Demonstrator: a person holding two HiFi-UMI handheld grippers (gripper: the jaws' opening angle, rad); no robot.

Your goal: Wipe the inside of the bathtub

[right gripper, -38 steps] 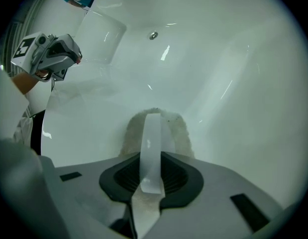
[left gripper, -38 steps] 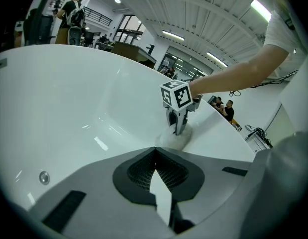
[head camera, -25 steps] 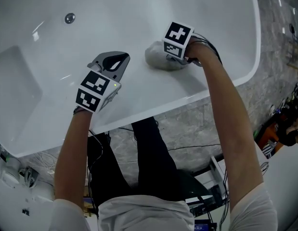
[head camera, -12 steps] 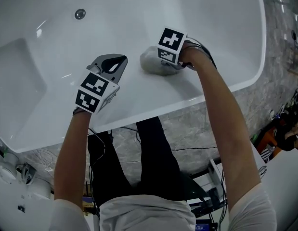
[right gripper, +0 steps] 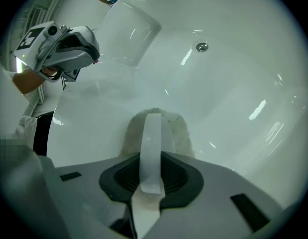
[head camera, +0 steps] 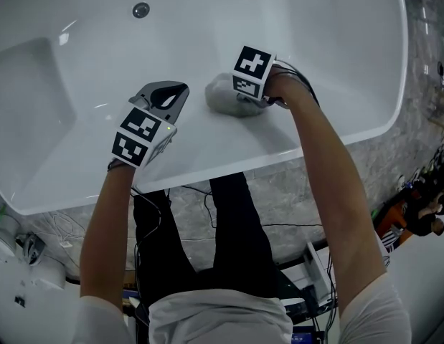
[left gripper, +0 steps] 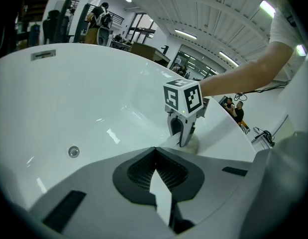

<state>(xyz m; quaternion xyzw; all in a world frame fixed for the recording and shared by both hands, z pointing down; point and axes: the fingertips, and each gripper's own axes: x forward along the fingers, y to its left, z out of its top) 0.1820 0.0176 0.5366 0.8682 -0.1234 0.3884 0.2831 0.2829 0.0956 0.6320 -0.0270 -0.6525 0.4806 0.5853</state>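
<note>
The right gripper (head camera: 237, 97) is clamped on a crumpled grey cloth (head camera: 220, 95), pressing it to the glossy white bathtub's (head camera: 322, 34) inner wall just inside the near rim (head camera: 229, 165). The cloth bunches straight ahead of its jaws. The left gripper (head camera: 168, 95), jaws together and empty, hovers alongside, equally close to that rim.

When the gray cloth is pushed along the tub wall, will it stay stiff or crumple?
Probably floppy: the cloth sits bunched in a soft lump in the right gripper. It likely slides easily, since the bathtub wall looks glossy.
</note>
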